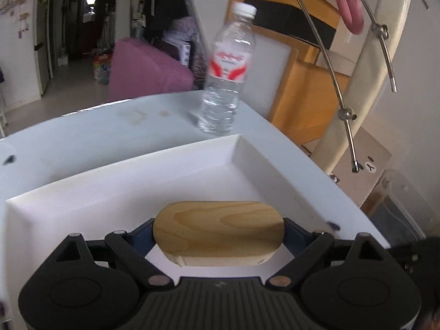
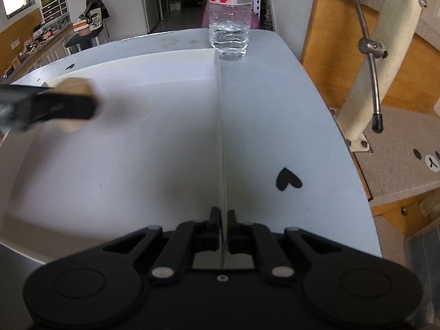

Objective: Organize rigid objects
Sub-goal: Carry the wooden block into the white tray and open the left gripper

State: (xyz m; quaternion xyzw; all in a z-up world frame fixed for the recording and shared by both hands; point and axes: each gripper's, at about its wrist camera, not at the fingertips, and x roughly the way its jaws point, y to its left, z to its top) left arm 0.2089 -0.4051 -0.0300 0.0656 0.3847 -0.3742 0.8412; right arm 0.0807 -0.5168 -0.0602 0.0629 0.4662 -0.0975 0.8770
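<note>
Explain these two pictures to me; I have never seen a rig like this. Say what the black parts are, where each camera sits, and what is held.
A person holds two handheld grippers, each with a camera looking along its fingers. The left view shows the left gripper shut on a wooden block above a white tray. The right view shows the right gripper pinching the tray's thin right wall. A water bottle stands upright on the pale blue table, just beyond the tray's far right corner. The blurred black shape at left there is the left gripper with the block.
</note>
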